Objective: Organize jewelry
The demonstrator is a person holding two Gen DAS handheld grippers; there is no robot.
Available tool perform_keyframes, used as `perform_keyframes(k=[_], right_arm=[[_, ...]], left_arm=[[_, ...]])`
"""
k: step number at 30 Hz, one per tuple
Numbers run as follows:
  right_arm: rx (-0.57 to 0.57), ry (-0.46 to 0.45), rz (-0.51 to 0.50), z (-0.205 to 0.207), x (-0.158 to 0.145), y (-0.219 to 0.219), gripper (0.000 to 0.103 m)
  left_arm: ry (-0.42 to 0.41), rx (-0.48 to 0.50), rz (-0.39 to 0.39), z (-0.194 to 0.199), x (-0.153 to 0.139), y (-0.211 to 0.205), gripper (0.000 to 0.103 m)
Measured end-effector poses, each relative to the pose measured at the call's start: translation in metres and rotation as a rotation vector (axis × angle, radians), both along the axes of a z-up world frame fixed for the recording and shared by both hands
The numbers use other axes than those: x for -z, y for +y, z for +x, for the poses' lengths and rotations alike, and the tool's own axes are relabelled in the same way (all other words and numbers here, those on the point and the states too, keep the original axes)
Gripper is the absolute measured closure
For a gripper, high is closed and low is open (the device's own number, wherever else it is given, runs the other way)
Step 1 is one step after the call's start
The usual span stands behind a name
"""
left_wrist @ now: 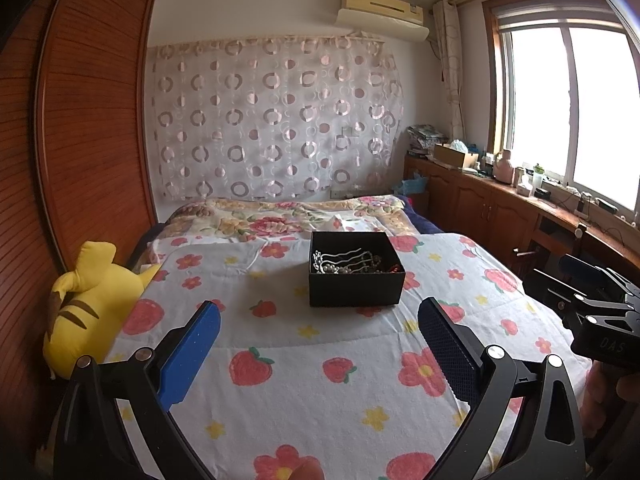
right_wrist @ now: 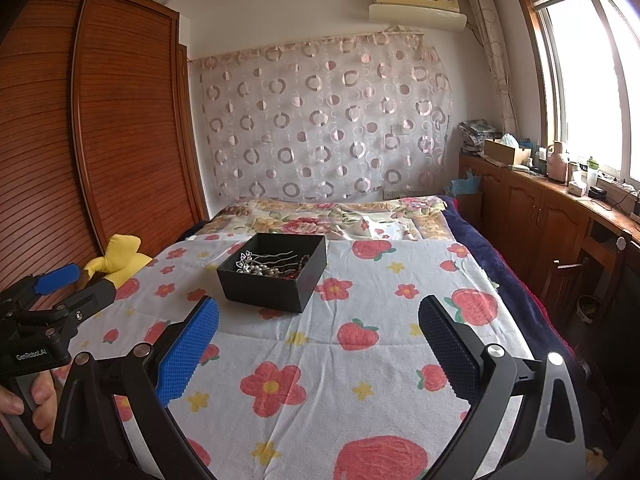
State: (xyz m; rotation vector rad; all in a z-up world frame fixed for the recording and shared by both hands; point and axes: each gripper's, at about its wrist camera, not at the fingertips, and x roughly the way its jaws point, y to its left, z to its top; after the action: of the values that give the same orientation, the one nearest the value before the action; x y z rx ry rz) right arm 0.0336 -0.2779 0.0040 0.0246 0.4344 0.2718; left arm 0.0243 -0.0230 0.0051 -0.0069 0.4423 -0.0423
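Observation:
A black open box [left_wrist: 356,280] [right_wrist: 272,280] sits on the flowered bedspread [left_wrist: 320,380] [right_wrist: 360,360]. Inside it lies tangled jewelry [left_wrist: 344,262] [right_wrist: 272,266]: pearl strands, silver wavy hairpins and dark beads. My left gripper [left_wrist: 319,312] is open, hovering above the bedspread short of the box, nothing between its blue pads. My right gripper [right_wrist: 319,310] is open too, with the box ahead and to its left. The left wrist view catches the right gripper's body at its right edge; the left gripper appears at the left edge of the right wrist view, held by a hand [right_wrist: 24,404].
A yellow plush toy [left_wrist: 88,304] [right_wrist: 118,258] lies at the bed's left edge beside a wooden wardrobe [left_wrist: 80,120]. A folded floral quilt [left_wrist: 288,216] lies behind the box. Wooden cabinets [right_wrist: 532,208] with clutter run under the window on the right.

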Motion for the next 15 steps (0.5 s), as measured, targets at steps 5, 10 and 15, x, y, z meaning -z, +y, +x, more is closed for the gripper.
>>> perform_keyframes(k=[5, 10, 15], right_arm=[[0.000, 0.000, 0.000, 0.0000, 0.0000, 0.0000, 0.002], [0.001, -0.001, 0.000, 0.0001, 0.0003, -0.0006, 0.002], [0.001, 0.000, 0.000, 0.0000, 0.0000, 0.0001, 0.002]], left_arm=[[0.001, 0.000, 0.000, 0.0002, 0.0005, -0.0002, 0.007], [0.003, 0.001, -0.002, 0.0000, -0.0002, 0.0000, 0.007], [0.003, 0.005, -0.005, -0.0006, -0.0017, 0.0011, 0.007]])
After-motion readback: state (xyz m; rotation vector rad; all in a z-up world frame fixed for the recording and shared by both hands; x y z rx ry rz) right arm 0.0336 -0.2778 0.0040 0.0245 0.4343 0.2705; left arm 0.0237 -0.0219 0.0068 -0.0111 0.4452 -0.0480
